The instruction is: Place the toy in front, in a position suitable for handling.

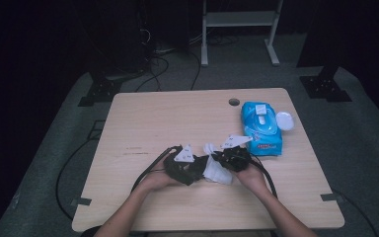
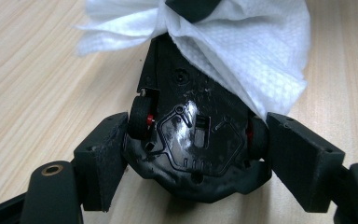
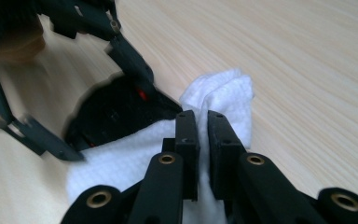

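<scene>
Glossy black toy car (image 2: 193, 140) between left fingers (image 2: 98, 161); right fingers (image 3: 223, 149) pinching embossed white wipe (image 3: 228, 98).

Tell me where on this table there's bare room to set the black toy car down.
The table is bare across its left half and far edge up to the hole, and along the near edge right of the hands. It is crowded mid-table around the toy car, wipe and wipes pack.

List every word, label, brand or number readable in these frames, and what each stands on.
None can be read.
Blue wipes pack: print on its front, near edge, too small and blurred.
Table: faint dark marks left of centre, illegible.
Black toy car: moulded underside shapes, no clear lettering.
White wipe: plain.
</scene>
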`<state>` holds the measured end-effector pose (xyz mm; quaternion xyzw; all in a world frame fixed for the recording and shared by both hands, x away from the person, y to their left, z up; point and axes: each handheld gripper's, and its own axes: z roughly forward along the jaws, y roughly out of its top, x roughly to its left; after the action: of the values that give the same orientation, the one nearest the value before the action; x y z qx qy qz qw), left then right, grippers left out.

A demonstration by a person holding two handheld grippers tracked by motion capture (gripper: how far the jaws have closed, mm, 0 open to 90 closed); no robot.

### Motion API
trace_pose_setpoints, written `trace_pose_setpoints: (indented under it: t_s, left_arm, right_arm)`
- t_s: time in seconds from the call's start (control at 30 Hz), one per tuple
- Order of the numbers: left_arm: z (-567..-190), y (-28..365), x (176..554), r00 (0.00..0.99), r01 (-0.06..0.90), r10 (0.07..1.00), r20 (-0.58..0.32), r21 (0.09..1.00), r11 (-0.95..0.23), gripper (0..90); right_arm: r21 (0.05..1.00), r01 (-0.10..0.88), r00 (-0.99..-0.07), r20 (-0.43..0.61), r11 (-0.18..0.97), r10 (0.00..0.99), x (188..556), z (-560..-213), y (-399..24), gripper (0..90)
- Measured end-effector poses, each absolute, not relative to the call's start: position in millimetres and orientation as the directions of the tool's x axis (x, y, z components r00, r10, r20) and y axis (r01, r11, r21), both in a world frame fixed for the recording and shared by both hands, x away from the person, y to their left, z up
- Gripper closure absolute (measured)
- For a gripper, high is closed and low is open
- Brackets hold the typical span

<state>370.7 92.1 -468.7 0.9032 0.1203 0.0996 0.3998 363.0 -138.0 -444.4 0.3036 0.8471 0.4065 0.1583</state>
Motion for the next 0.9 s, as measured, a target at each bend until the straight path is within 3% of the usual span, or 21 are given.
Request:
trace_pose_setpoints:
  t_s: [0.17, 0.2, 0.3, 0.43, 0.47, 0.6, 0.67, 0.8, 0.9]
  left_arm:
    - [-468.5, 91.9, 371.3, 0.954, 0.134, 0.289, 0.083, 0.743, -0.655, 22.9]
    - [-468.5, 91.1, 371.4, 0.963, 0.143, 0.266, 0.048, 0.746, -0.650, 18.7]
    - [-468.1, 89.8, 369.8, 0.964, 0.131, 0.259, 0.058, 0.743, -0.656, 16.4]
    - [-470.9, 86.7, 367.6, 0.962, 0.103, 0.252, 0.106, 0.713, -0.693, 17.2]
    - [-471.1, 86.8, 367.6, 0.960, 0.089, 0.251, 0.126, 0.710, -0.699, 22.5]
    - [-471.0, 87.4, 368.3, 0.961, 0.090, 0.249, 0.120, 0.716, -0.692, 23.3]
    - [-470.4, 87.9, 368.3, 0.962, 0.082, 0.243, 0.126, 0.717, -0.693, 23.4]
    - [-470.2, 88.6, 368.7, 0.963, 0.083, 0.242, 0.123, 0.716, -0.693, 23.4]
    - [-470.4, 88.1, 368.0, 0.962, 0.075, 0.238, 0.131, 0.714, -0.696, 23.5]
  right_arm:
    - [0.790, 0.384, -0.765, -0.018, 0.479, 0.644, 358.8, -445.9, -145.0, 83.6]
    - [0.792, 0.393, -0.761, -0.004, 0.467, 0.648, 355.4, -446.9, -147.0, 83.5]
    - [0.788, 0.403, -0.757, 0.000, 0.466, 0.654, 355.1, -448.5, -149.8, 83.5]
    - [0.798, 0.473, -0.748, 0.139, 0.374, 0.649, 360.4, -451.9, -161.8, 83.5]
    - [0.802, 0.476, -0.750, 0.155, 0.361, 0.643, 360.6, -450.9, -164.4, 83.5]
    - [0.810, 0.466, -0.739, 0.136, 0.356, 0.660, 361.1, -445.7, -172.6, 83.5]
    - [0.796, 0.443, -0.727, 0.049, 0.413, 0.685, 363.2, -446.1, -178.8, 83.5]
    - [0.784, 0.438, -0.708, 0.001, 0.439, 0.706, 363.3, -447.7, -187.4, 83.4]
    - [0.784, 0.442, -0.706, 0.004, 0.436, 0.709, 363.1, -446.5, -188.6, 83.4]
